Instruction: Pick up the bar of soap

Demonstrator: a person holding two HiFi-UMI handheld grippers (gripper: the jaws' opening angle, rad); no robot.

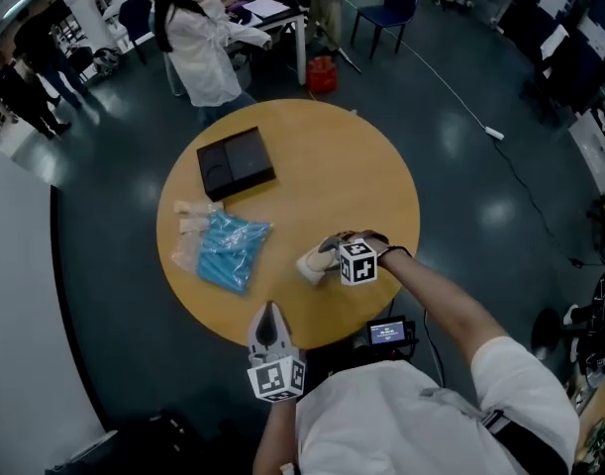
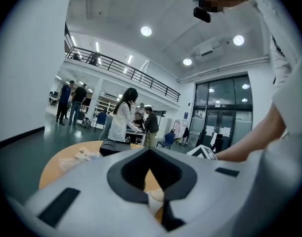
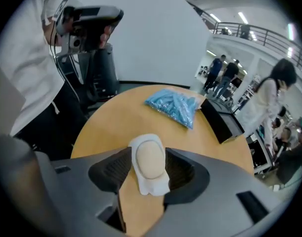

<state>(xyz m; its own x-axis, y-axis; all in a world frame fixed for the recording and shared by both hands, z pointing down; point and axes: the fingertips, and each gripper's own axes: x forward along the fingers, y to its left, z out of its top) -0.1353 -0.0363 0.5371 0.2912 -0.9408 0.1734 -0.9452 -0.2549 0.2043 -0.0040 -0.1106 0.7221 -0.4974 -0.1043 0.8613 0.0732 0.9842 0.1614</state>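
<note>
The bar of soap (image 1: 315,262) is a pale oval in a white wrapper, lying on the round wooden table (image 1: 342,156) toward its near right side. My right gripper (image 1: 325,253) is open and straddles it. In the right gripper view the soap (image 3: 151,161) lies between the two dark pads (image 3: 117,169), close to each side, and still rests on the tabletop. My left gripper (image 1: 270,315) hovers at the table's near edge, left of the soap, jaws shut to a point and empty. In the left gripper view its gripper (image 2: 151,191) points across the table.
A bag of blue pieces (image 1: 231,250) and a clear packet (image 1: 190,221) lie at the table's left. A black box (image 1: 236,162) sits at the far left. A person in a white coat (image 1: 208,43) stands beyond the table. A small screen device (image 1: 388,332) hangs by the near edge.
</note>
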